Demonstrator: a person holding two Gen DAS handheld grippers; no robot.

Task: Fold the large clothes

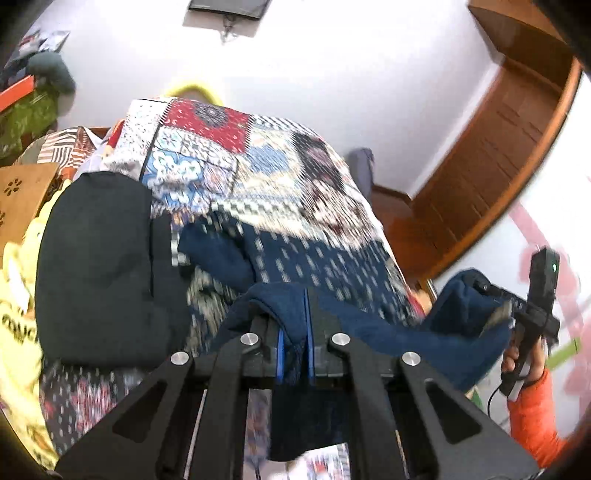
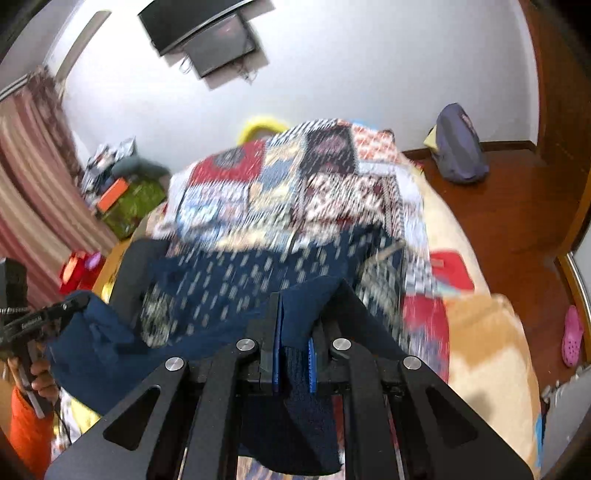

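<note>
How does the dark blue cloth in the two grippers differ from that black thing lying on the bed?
The blue cloth is lifted off the bed and strung between the left gripper and right gripper; the black garment lies on the bed, untouched. The blue cloth sags in folds; the black garment lies fairly flat. Both are plain, dark fabric.

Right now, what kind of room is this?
Most likely a bedroom in a home: a bed under a patchwork quilt, a wall-mounted TV, striped curtains, and a pink slipper on the wooden floor.
</note>
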